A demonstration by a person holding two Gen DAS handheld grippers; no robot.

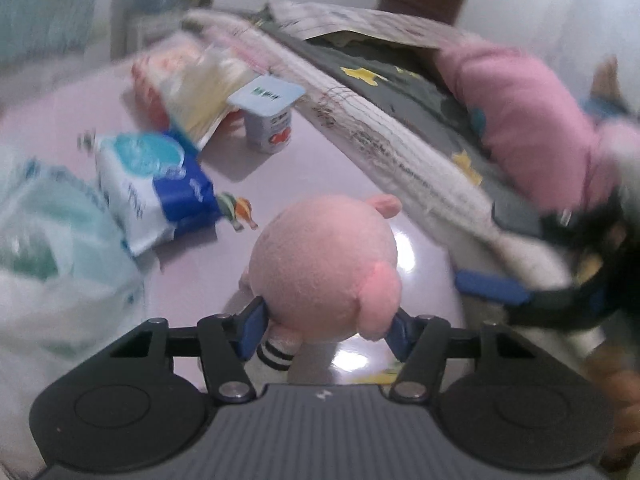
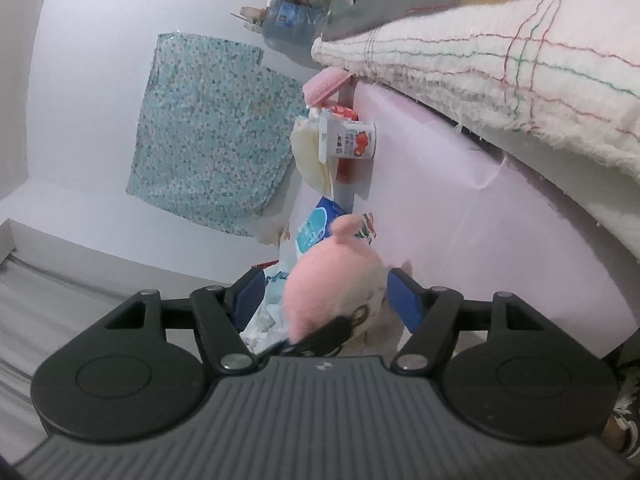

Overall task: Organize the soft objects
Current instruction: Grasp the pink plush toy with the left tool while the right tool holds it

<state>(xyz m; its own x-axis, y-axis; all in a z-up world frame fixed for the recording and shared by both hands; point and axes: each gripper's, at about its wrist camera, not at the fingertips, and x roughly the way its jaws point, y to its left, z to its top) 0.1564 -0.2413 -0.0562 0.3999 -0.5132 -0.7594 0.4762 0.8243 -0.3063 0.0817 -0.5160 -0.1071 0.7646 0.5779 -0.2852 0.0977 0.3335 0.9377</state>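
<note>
A round pink plush toy with small ears and a striped leg sits on the glossy pink table. My left gripper is shut on its lower body, a blue pad pressing each side. To the right, my right gripper's blue fingertip hovers apart from the toy, beside the quilt. In the right wrist view the same plush toy shows ahead between the fingers of my right gripper, which stands open with a gap on the left side. A larger pink soft toy lies on the bed.
A yogurt cup, a snack bag, a blue-white tissue pack and a pale plastic bag crowd the table's left. A white quilt and star-patterned grey blanket border the right. A teal cloth lies on the floor.
</note>
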